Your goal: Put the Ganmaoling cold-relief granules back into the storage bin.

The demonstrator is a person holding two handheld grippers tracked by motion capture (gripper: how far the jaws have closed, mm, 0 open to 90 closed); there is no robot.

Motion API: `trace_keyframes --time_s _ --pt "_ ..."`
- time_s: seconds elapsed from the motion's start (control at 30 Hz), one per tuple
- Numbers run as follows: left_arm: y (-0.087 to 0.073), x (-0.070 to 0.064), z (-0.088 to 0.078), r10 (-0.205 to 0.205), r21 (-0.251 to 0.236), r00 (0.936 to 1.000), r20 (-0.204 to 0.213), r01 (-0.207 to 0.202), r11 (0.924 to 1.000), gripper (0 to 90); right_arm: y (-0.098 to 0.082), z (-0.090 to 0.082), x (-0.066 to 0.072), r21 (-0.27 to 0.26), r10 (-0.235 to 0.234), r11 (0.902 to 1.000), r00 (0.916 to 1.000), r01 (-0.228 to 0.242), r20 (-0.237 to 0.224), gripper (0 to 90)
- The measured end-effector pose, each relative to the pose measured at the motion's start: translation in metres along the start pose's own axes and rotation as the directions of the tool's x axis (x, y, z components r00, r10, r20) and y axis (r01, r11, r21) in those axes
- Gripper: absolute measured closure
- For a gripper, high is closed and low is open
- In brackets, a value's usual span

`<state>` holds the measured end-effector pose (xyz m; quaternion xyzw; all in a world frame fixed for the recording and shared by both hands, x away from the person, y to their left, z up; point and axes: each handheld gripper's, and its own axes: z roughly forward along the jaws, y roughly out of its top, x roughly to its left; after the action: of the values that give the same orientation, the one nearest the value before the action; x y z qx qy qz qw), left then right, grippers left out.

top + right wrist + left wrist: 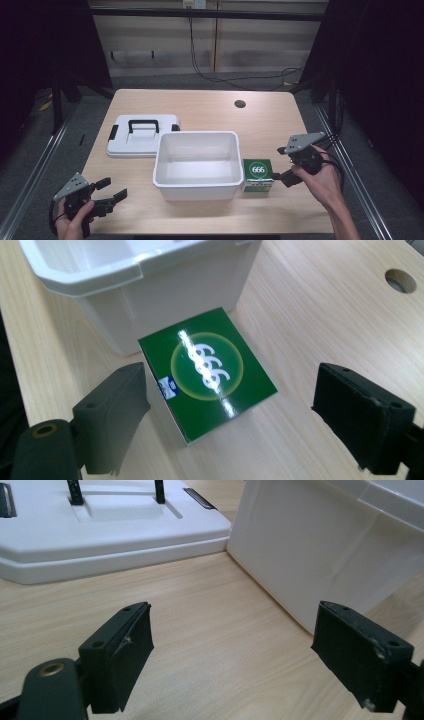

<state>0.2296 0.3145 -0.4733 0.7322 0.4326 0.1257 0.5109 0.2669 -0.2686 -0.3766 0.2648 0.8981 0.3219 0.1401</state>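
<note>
A green box (pixel 258 174) printed with "666" stands on the table just right of a white plastic bin (pixel 196 162). In the right gripper view the green box (pixel 210 369) lies between and just beyond my open jaws, beside the bin's wall (pixel 150 305). My right gripper (pixel 283 176) sits open at the box's right side. A white lid with a black handle (pixel 141 134) lies flat left of and behind the bin. My left gripper (pixel 114 189) rests open near the table's front left corner, holding nothing; its view faces the lid (pixel 100 525) and the bin (pixel 320 550).
A round cable hole (pixel 240 104) is at the table's back right. Bare wood lies behind the bin and along the front edge. Cables hang from the wall behind the table.
</note>
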Motion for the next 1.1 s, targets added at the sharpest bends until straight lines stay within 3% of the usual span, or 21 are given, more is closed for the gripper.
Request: trace_keyframes --time_s 0.13,0.5,0.57,0.6,0.77,0.87,0.93,0.97,1.1 --pt "0.0 0.0 0.0 0.002 0.001 1.0 0.002 -0.002 1.0 15.9 0.013 0.001 -0.001 0.014 -0.043 0.9989 0.9986 0.044 -0.029 13.4" --pt "0.0 0.001 0.0 -0.003 -0.003 1.0 0.005 0.003 1.0 15.9 0.034 0.012 -0.012 0.044 -0.085 0.9949 0.9888 0.091 -0.122 13.7" --pt "0.0 0.001 0.0 0.0 -0.001 1.0 0.004 0.0 1.0 15.9 0.036 0.013 -0.012 0.047 -0.082 0.9949 0.9884 0.089 -0.128 13.7" --pt "0.0 0.001 0.0 0.002 -0.001 1.0 0.004 -0.002 1.0 15.9 0.039 0.015 -0.012 0.08 -0.071 0.9934 0.9891 0.082 -0.128 14.6" --pt "0.0 0.001 0.0 -0.004 -0.003 1.0 0.005 0.004 1.0 15.9 0.045 0.018 -0.015 0.079 -0.035 0.9959 0.9928 0.044 -0.114 14.6" --pt "0.0 0.001 -0.001 -0.005 -0.005 1.0 0.006 0.005 1.0 15.9 0.05 0.022 -0.016 0.102 -0.049 0.9929 0.9918 0.061 -0.118 14.9" --pt "0.0 0.001 -0.001 -0.004 -0.006 1.0 0.007 0.004 1.0 15.9 0.052 0.024 -0.017 0.127 -0.09 0.9864 0.9895 0.104 -0.113 13.6" --pt "0.0 0.001 -0.001 -0.004 -0.006 1.0 0.007 0.004 1.0 15.9 0.052 0.024 -0.017 0.127 -0.09 0.9864 0.9895 0.104 -0.113 13.6" --pt "0.0 0.001 0.0 0.004 0.0 1.0 0.004 -0.004 1.0 15.9 0.059 0.031 -0.014 0.166 -0.147 0.9704 0.9747 0.175 -0.168 13.2"
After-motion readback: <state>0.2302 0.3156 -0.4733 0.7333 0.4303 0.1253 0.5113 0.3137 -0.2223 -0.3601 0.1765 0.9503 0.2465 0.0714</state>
